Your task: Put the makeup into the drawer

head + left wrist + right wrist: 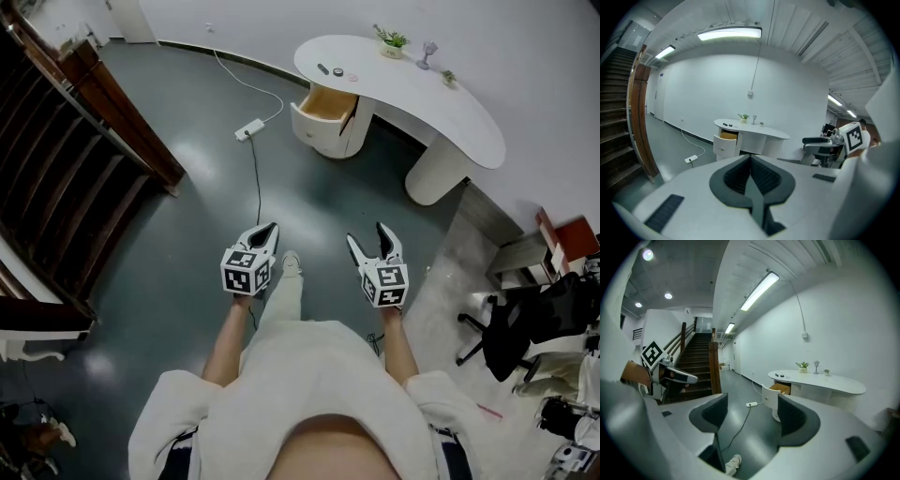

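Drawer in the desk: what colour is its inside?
The drawer is tan wood inside, white in front; best in the head view.

Bright, even light; fisheye edges
Ceiling tube lights (730, 33) leave a pale sheen on the dark floor (187, 234); both gripper views curve and blacken at the rims.

The person wears a loose cream top (319, 375) with wide sleeves (161, 424), pale trousers (284, 298) and a white shoe (292, 263); the left tongs (270, 228) and right tongs (367, 234) have smooth white shells with dark ribbed pads (715, 413); each carries a white cube (247, 270) printed with black square markers.
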The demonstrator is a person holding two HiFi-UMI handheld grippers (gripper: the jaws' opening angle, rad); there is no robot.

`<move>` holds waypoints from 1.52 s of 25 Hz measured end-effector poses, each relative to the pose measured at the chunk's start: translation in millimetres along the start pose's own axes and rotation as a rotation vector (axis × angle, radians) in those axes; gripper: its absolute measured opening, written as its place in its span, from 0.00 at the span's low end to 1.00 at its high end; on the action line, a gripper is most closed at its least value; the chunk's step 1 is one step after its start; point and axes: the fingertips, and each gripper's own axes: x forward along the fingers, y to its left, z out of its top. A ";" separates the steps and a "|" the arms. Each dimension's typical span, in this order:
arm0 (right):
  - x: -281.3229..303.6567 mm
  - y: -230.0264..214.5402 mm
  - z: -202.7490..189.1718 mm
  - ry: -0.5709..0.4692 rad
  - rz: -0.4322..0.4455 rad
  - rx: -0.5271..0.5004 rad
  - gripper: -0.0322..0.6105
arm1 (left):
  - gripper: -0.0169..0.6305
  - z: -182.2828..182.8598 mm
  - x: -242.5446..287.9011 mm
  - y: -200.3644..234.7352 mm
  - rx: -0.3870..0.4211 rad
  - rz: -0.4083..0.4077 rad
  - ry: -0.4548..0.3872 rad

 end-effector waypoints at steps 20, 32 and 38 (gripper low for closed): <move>260.1 -99.1 98.2 0.019 -0.069 0.001 0.53 | 0.04 144.3 206.6 168.5 0.019 -0.061 0.008; 343.2 -135.1 100.3 0.059 -0.098 0.026 0.51 | 0.04 166.7 280.3 221.1 0.013 -0.085 0.044; 377.3 -161.2 98.1 0.068 -0.097 0.033 0.51 | 0.04 177.1 326.0 230.2 0.014 -0.100 0.060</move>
